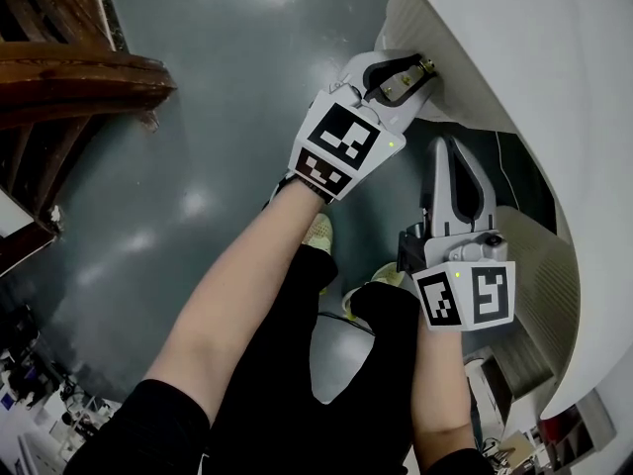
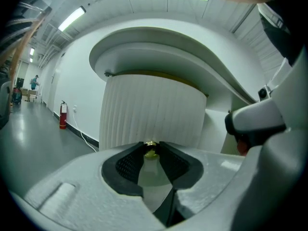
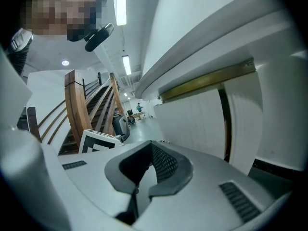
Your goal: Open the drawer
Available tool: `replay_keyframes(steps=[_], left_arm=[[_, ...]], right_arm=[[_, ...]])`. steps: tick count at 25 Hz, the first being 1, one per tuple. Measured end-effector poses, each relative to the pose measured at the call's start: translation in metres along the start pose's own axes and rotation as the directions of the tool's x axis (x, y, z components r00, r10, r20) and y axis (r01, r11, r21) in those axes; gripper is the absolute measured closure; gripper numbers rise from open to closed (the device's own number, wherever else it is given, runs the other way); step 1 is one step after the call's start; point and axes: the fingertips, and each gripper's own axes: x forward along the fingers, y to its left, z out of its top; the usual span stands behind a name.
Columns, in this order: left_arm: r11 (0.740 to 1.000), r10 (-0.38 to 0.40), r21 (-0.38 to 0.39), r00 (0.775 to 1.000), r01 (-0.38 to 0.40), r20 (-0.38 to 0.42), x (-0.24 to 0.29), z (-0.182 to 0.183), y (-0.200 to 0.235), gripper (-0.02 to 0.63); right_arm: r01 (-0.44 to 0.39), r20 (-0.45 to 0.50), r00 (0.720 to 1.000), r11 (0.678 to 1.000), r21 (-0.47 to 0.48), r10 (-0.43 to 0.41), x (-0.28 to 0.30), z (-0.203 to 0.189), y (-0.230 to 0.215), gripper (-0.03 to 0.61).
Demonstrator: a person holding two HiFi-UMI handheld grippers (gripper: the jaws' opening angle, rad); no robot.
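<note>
A white curved counter (image 1: 514, 47) has a ribbed white drawer front (image 2: 151, 109) under its top. A small brass knob (image 2: 151, 151) sticks out of that front. My left gripper (image 2: 150, 146) is shut on the knob, which sits pinched between its dark pads; in the head view the left gripper (image 1: 404, 79) reaches the counter's edge at the knob (image 1: 427, 65). My right gripper (image 1: 447, 146) hovers just below and to the right of it, beside the ribbed front (image 1: 542, 275), shut and holding nothing. In the right gripper view the right gripper (image 3: 149, 146) points along the counter wall.
A wooden staircase (image 1: 59, 77) rises at the left, also in the right gripper view as the staircase (image 3: 77, 105). The person's legs and shoes (image 1: 318, 234) stand on the glossy grey floor (image 1: 227, 87). A red fire extinguisher (image 2: 62, 115) stands by the far wall.
</note>
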Motion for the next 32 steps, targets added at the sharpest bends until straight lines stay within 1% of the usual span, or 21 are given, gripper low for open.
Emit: replay_keyframes(steps=[3, 7, 14, 20, 27, 32], left_arm=[[1.000, 0.004, 0.002, 1.000, -0.004, -0.004, -0.016, -0.004, 0.003, 0.506], [1.000, 0.012, -0.005, 1.000, -0.013, -0.028, -0.039, -0.015, 0.005, 0.506], [0.998, 0.048, -0.031, 0.996, -0.050, -0.069, -0.070, -0.023, 0.001, 0.506], [0.997, 0.057, -0.053, 0.994, -0.062, -0.091, -0.099, -0.031, 0.004, 0.506], [0.995, 0.072, -0.062, 0.989, -0.081, -0.131, -0.124, -0.038, 0.002, 0.506], [0.994, 0.079, -0.065, 0.986, -0.089, -0.144, -0.139, -0.041, 0.003, 0.506]], right_arm=[[-0.015, -0.018, 1.000, 1.000, 0.007, 0.015, -0.001, -0.005, 0.011, 0.566], [-0.041, -0.041, 0.998, 0.999, 0.014, 0.041, -0.004, -0.010, 0.032, 0.566], [-0.073, -0.054, 0.996, 0.997, 0.014, 0.074, -0.016, 0.002, 0.054, 0.566], [-0.098, -0.068, 0.993, 0.995, 0.013, 0.099, -0.021, 0.007, 0.074, 0.566], [-0.137, -0.101, 0.986, 0.991, 0.004, 0.136, -0.031, 0.011, 0.097, 0.566], [-0.158, -0.115, 0.981, 0.987, -0.003, 0.156, -0.036, 0.013, 0.109, 0.566]])
